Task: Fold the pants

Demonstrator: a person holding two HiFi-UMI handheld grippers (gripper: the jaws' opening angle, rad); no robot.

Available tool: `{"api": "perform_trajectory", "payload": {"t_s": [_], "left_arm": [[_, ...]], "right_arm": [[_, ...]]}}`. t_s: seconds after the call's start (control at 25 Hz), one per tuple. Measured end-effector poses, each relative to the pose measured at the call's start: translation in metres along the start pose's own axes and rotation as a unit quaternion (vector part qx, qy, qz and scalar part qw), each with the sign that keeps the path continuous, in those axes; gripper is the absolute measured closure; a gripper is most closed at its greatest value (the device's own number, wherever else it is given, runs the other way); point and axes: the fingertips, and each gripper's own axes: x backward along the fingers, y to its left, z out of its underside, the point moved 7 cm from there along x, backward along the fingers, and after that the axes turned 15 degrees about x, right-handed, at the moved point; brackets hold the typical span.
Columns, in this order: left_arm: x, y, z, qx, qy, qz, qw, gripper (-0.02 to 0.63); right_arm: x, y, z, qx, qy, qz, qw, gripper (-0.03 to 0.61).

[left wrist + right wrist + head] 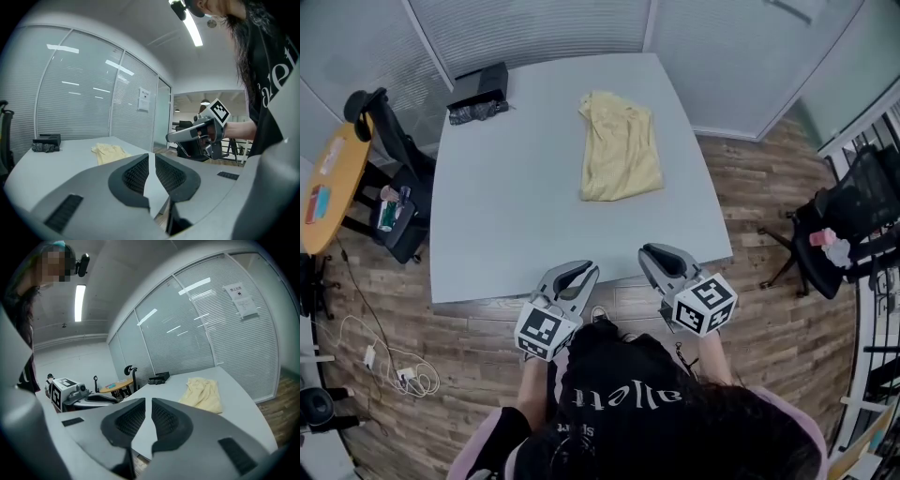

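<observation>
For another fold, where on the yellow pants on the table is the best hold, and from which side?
Probably the two near corners of the yellow pants, coming in low over the near edge of the table. They lie flat as a folded strip running near to far, so the short near end looks easiest to reach.

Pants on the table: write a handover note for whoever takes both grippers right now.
Left gripper: jaws together, empty, held at the near edge of the table.
Right gripper: jaws a thin slit apart, empty, beside the left one at the same edge.
Pants: yellow, lying toward the table's far right, already folded into a compact, slightly rumpled bundle. Neither gripper touches them.
Done: the folding looks finished or nearly so.
To do: check the loose edges, and perhaps neaten them or fold once more.
</observation>
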Motion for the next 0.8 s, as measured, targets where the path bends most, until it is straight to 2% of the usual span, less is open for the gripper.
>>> {"api": "perform_trajectory", "payload": {"t_s": [0.28,0.8], "left_arm": [[0.001,-0.031,-0.005,-0.008,-0.008,0.009,0.9999,0.552],[0.018,-0.076,0.003,-0.012,-0.002,-0.013,0.9998,0.552]], "right_arm": [[0.031,0.012,0.005,0.007,-0.004,-0.004,1.000,0.543],[0.071,0.032,0.012,0.026,-0.023,-0.025,0.999,0.549]]}}
